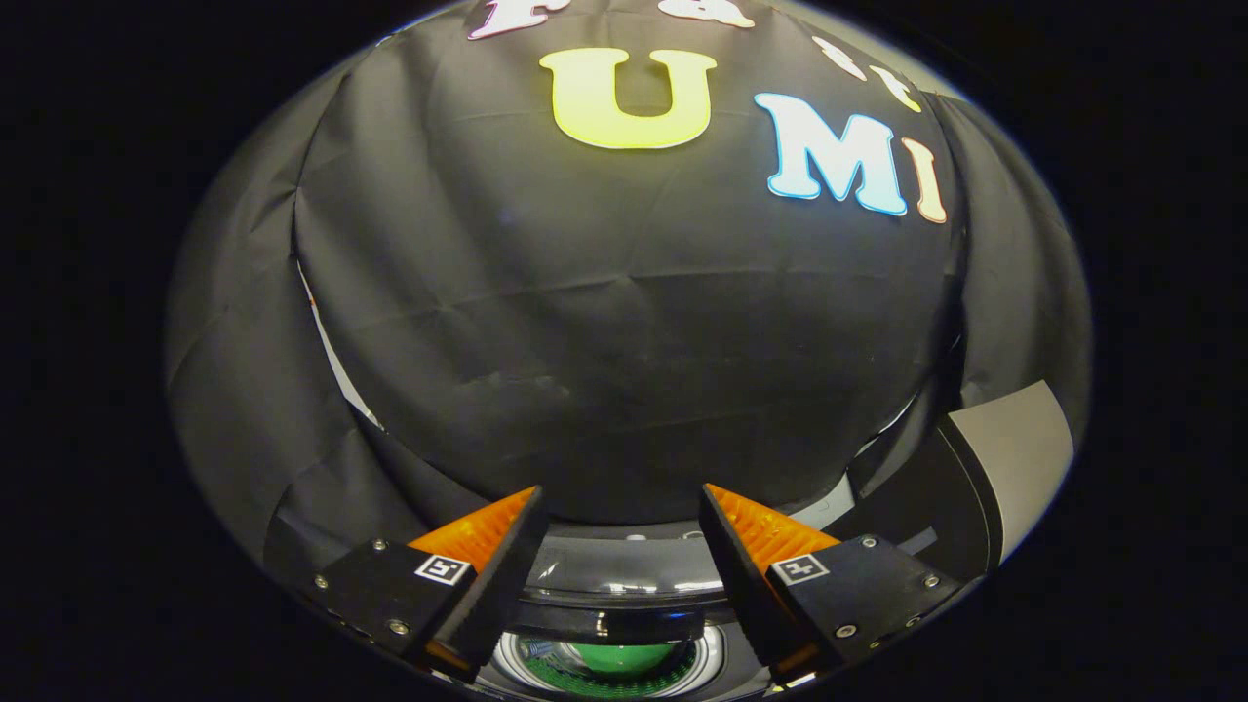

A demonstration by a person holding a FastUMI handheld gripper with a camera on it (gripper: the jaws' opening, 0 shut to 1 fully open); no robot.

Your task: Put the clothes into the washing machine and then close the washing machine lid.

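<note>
My gripper (620, 502) is open, with nothing between its fingers. Just below and between the fingers lies the washing machine's round drum opening (612, 663), ringed in white, with something green inside it. A dark glossy band of the machine's top (614, 583) runs between the fingers, above the opening. To the right of the right finger stands the raised lid (1004, 463), grey outside and dark inside, tilted upward. I cannot tell whether the green thing is clothing.
The booth's black cloth wall (624, 341) hangs close beyond the fingers, just behind the machine. A thin pale gap (336, 366) shows at a seam in the cloth to the left.
</note>
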